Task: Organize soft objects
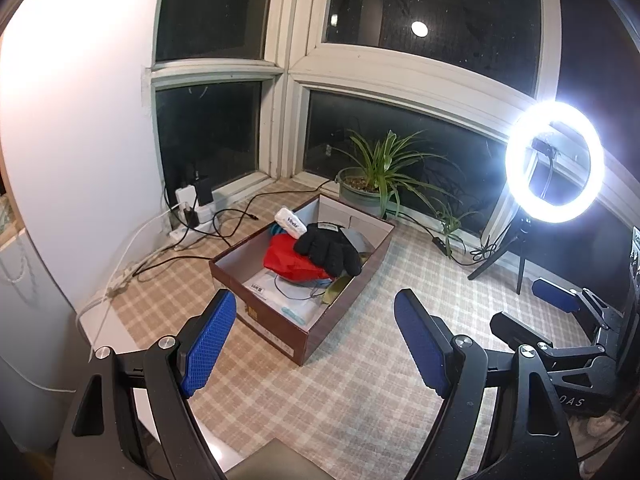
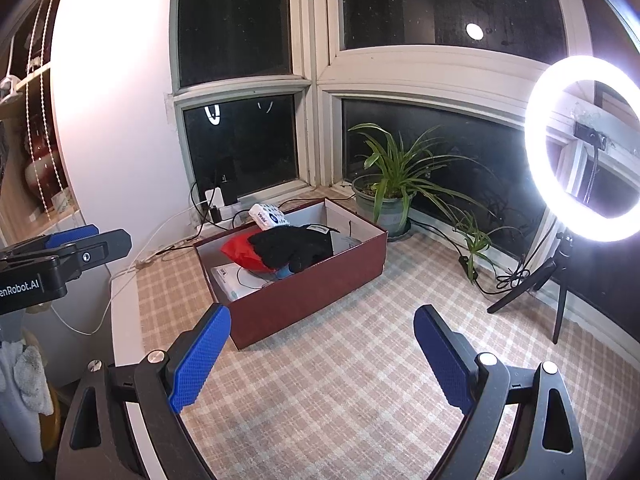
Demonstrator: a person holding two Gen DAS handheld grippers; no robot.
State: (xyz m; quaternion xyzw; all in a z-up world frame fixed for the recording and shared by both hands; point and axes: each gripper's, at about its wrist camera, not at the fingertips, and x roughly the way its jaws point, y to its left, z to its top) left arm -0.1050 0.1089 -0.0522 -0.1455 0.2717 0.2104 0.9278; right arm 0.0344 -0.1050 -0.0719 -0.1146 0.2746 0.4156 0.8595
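Observation:
A dark red shoebox (image 1: 316,334) (image 2: 312,300) stands open on the checked tablecloth. Inside lie a black glove (image 1: 328,248) (image 2: 292,246) on top of a red soft item (image 1: 286,258) (image 2: 236,250), a white tissue pack (image 1: 290,222) (image 2: 268,216) at the far end, and white packets with a thin cord on the floor of the box. My left gripper (image 1: 316,344) hovers in front of the box, open, nothing between its blue pads. My right gripper (image 2: 324,354) is open too, to the right of the left one and short of the box. Each gripper shows at the edge of the other's view.
A potted plant (image 1: 368,184) (image 2: 386,204) stands behind the box by the window. A lit ring light on a tripod (image 1: 554,168) (image 2: 584,160) is at the right. A power strip with chargers and trailing cables (image 1: 192,216) (image 2: 218,206) sits at the back left.

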